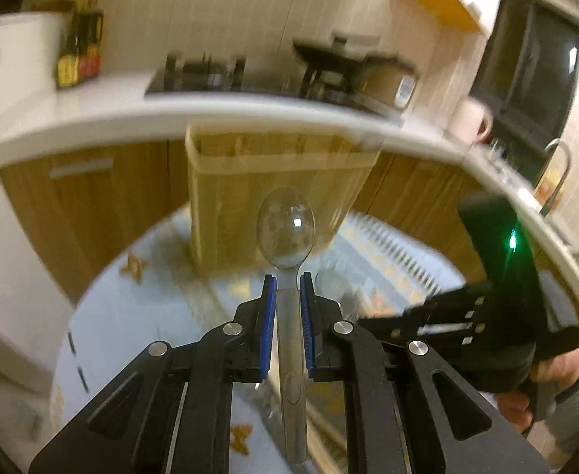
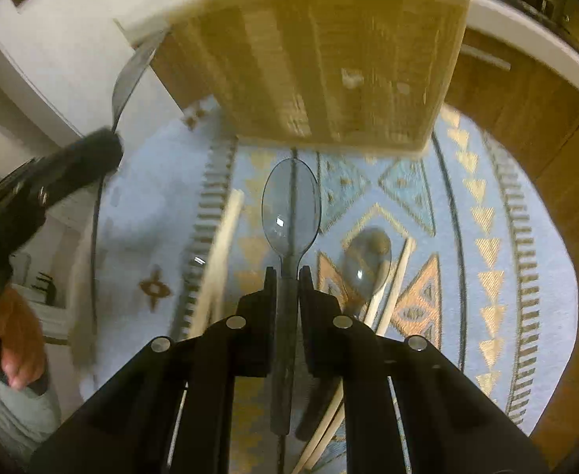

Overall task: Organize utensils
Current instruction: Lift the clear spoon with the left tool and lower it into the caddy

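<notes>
kitchen cabinets ring a patterned blue tablecloth [image 2: 498, 181]. left gripper [image 1: 288, 282] clamps a clear plastic spoon [image 1: 286, 233], right gripper [image 2: 288, 276] a smoky grey one [image 2: 291, 207]; each handle runs back between its jaws, bowl aimed at the bamboo tray [image 2: 329, 71] ahead.

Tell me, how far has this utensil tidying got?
Nothing looks put away yet, though blur hides the wooden organizer's compartments. In hand: the left gripper is shut on a clear spoon, and the right gripper is shut on a grey spoon. Left on the table: another spoon and pale chopsticks.
</notes>
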